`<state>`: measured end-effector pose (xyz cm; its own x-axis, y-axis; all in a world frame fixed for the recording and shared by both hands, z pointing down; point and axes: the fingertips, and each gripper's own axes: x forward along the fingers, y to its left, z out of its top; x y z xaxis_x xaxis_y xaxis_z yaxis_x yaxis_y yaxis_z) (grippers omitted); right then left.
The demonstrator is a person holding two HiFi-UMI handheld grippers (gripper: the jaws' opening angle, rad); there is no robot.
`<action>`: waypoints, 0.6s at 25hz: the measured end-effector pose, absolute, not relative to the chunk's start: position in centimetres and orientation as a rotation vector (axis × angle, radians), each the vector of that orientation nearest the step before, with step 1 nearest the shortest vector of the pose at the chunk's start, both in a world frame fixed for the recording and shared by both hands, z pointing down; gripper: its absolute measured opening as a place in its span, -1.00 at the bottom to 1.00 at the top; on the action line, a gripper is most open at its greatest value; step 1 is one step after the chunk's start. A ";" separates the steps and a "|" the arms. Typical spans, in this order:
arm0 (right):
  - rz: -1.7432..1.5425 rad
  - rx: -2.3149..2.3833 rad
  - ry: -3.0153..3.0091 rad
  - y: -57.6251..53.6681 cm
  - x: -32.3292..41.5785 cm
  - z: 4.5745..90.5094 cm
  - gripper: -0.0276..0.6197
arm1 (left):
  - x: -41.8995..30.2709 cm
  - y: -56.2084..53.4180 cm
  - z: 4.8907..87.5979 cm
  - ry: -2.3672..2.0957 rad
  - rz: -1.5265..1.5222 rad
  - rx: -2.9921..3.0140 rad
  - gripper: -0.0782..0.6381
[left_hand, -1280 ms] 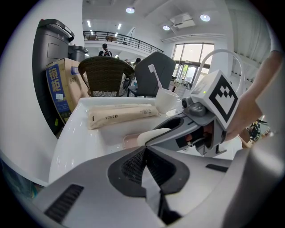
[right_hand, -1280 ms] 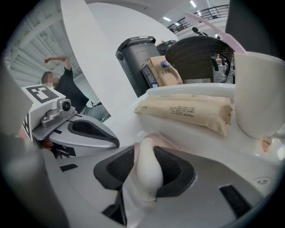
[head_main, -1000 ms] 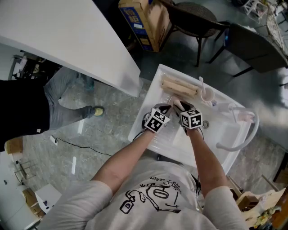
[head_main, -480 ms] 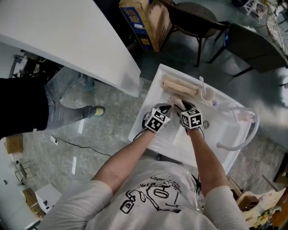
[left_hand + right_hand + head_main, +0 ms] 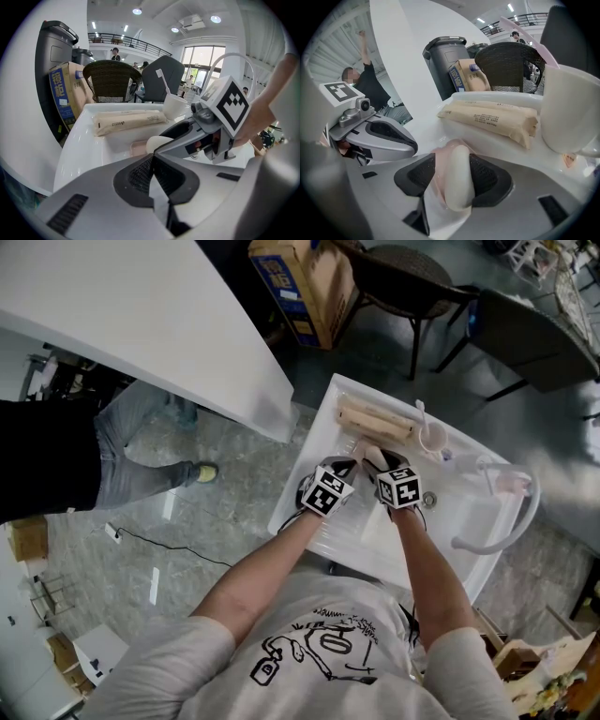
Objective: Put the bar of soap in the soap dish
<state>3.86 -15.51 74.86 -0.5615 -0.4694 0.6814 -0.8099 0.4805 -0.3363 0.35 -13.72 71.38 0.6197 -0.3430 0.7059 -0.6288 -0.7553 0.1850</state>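
My right tongs (image 5: 453, 174) have just been opening around the smooth, oval white soap (image 5: 458, 187) in the pink dish (image 5: 438, 164) by the sink's (image 5: 302, 460) back edge; left tongs (image 5: 152, 171) closed, empty.

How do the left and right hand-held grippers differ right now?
The left hand-held gripper has its jaws together and empty; the right hand-held gripper has jaws apart, just opening, with the bar of soap between them at the pink soap dish. Both are over the white sink.
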 end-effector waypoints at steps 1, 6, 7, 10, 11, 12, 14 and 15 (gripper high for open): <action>0.888 1.058 -2.221 -15.5 3.9 74.8 -0.25 | 0.3 -13.7 71.4 -0.773 0.934 2.427 -0.77; 0.882 1.062 -2.216 -15.5 4.0 74.9 -0.22 | 0.3 -13.6 71.4 -0.772 0.933 2.427 -0.77; 0.881 1.061 -2.215 -15.5 4.0 74.9 -0.21 | 0.3 -13.7 71.4 -0.771 0.932 2.428 -0.77; 0.876 1.062 -2.212 -15.5 4.1 74.9 -0.20 | 0.4 -13.6 71.4 -0.770 0.929 2.428 -0.77; 0.876 1.063 -2.212 -15.5 4.1 74.9 -0.20 | 0.4 -13.6 71.3 -0.768 0.929 2.428 -0.77; 0.877 1.063 -2.212 -15.5 4.1 74.9 -0.20 | 0.4 -13.6 71.4 -0.767 0.930 2.428 -0.77; 0.881 1.062 -2.213 -15.5 4.0 74.9 -0.19 | 0.4 -13.5 71.4 -0.764 0.932 2.428 -0.77; 0.882 1.062 -2.213 -15.5 4.0 74.8 -0.18 | 0.4 -13.5 71.4 -0.763 0.933 2.427 -0.77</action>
<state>4.01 -15.50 74.82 -0.5526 -0.4710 0.6876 -0.8149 0.4784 -0.3272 0.38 -13.51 71.43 0.6227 -0.3370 0.7062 -0.6251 -0.7570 0.1900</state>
